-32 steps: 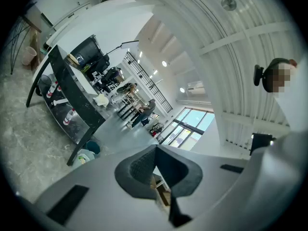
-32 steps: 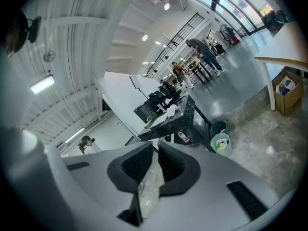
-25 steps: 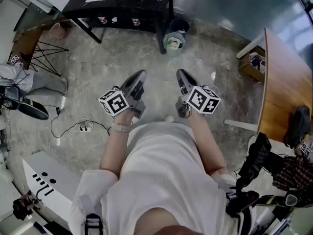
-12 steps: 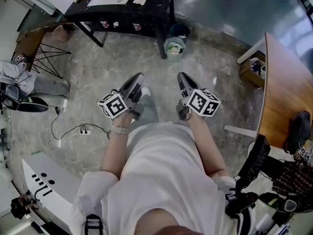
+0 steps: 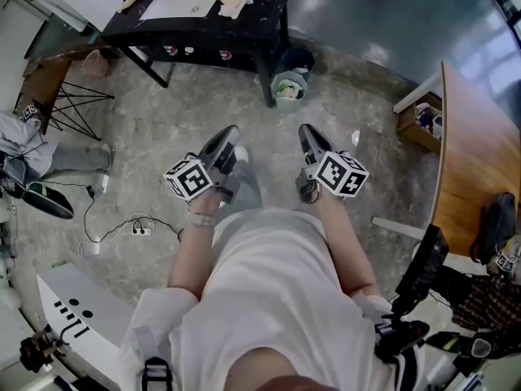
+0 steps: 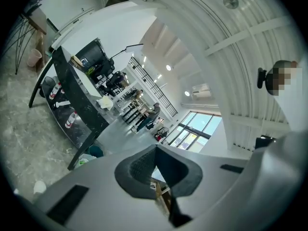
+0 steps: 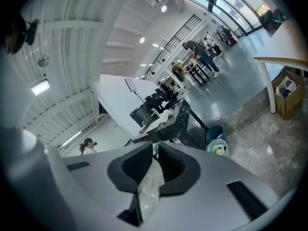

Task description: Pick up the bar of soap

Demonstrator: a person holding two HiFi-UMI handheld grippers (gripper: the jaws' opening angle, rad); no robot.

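I see no bar of soap that I can be sure of. A pale cream lump (image 5: pixel 234 2) lies beside a white sheet (image 5: pixel 186 1) on the black table (image 5: pixel 269 10) far ahead. It is too small to tell what it is. The same lump (image 6: pixel 103 101) shows on the table in the left gripper view, and in the right gripper view as a lump (image 7: pixel 166 114). My left gripper (image 5: pixel 230 132) (image 6: pixel 155 150) is held at waist height over the floor, shut and empty. My right gripper (image 5: pixel 304 129) (image 7: pixel 155 152) is beside it, also shut, with nothing I can make out in it.
A bin with rubbish (image 5: pixel 288 85) stands by the black table's leg. A wooden table (image 5: pixel 472 153) and a cardboard box (image 5: pixel 421 116) are on the right. Cables (image 5: pixel 134 216) and a black wire stand (image 5: pixel 73 100) are on the left. A seated person's legs (image 5: pixel 49 141) are at far left.
The view has moved forward: the black table and the bin sit lower in the picture and more of the tabletop shows. Both grippers stay shut in front of the body.
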